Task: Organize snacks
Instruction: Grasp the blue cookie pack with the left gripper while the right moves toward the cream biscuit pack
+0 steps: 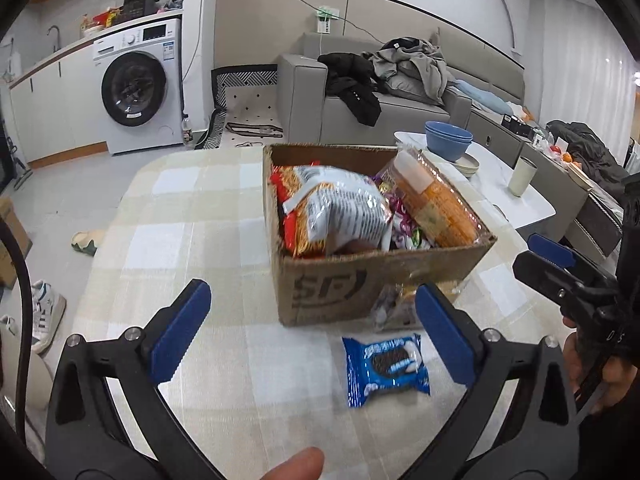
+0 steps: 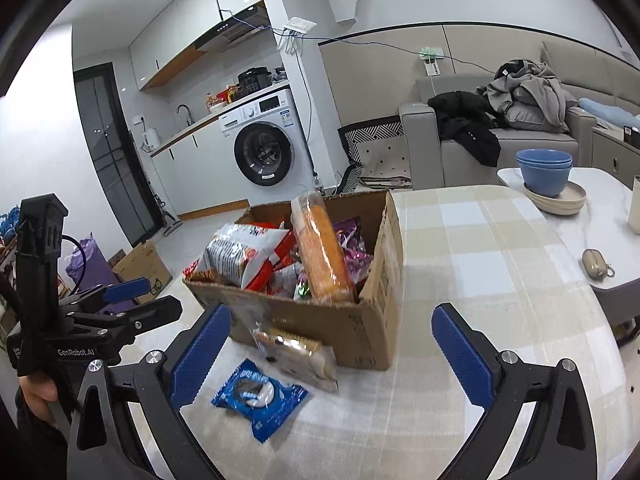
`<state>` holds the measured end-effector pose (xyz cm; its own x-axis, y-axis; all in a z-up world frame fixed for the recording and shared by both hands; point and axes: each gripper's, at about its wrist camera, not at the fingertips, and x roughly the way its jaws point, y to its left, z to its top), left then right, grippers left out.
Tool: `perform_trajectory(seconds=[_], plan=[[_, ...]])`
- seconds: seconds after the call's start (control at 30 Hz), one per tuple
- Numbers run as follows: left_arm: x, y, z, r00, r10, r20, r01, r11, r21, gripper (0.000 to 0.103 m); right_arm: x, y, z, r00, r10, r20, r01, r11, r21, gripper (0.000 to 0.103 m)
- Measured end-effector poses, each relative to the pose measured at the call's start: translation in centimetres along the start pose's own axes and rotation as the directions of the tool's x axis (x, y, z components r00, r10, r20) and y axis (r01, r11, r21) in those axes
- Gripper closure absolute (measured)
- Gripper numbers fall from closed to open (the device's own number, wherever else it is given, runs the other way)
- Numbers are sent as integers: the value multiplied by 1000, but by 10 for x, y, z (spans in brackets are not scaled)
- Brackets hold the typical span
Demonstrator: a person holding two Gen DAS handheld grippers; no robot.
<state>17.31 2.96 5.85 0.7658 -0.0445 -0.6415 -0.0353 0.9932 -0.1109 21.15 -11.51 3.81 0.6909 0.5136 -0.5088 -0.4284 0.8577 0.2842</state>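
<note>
On the checked surface, just in front of the cardboard box, lay a blue cookie packet, flat, its long axis roughly across the left wrist view. It looked light, crinkly and slippery, with brittle contents; the crimped ends seemed the safest hold. A clear biscuit pack leaned against the box beside it. Both the left gripper and right gripper stood wide open, holding nothing.
</note>
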Motion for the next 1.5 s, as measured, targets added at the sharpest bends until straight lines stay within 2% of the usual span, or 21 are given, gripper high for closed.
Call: perform_trajectory(seconds=[0.33,0.77,1.17,1.23,1.3,1.37,1.5], plan=[[-5,-10,-36,999,20,-38,-20,1000,13,1,-1,-3,-16,998,7,-66,-7,1000,-10,1],[28,-47,-56,990,12,-140,-1,997,76,1,1,-9,-20,994,3,-106,-4,1000,-13,1],[78,-71,-67,964,13,-264,6,998,68,1,5,-25,-21,992,-11,-125,14,1000,25,1],[86,-72,-69,961,10,-278,9,998,68,5,6,-26,-22,992,-16,-127,19,999,25,1],[93,-74,-70,956,-2,-292,21,998,62,18,8,-28,-22,991,-14,-130,19,999,33,1],[99,-76,-72,951,-11,-309,33,997,66,24,9,-30,-23,991,-15,-133,20,999,38,1],[101,-81,-73,961,-16,-276,42,995,90,48,12,-30,-24,990,-17,-140,23,999,36,1]])
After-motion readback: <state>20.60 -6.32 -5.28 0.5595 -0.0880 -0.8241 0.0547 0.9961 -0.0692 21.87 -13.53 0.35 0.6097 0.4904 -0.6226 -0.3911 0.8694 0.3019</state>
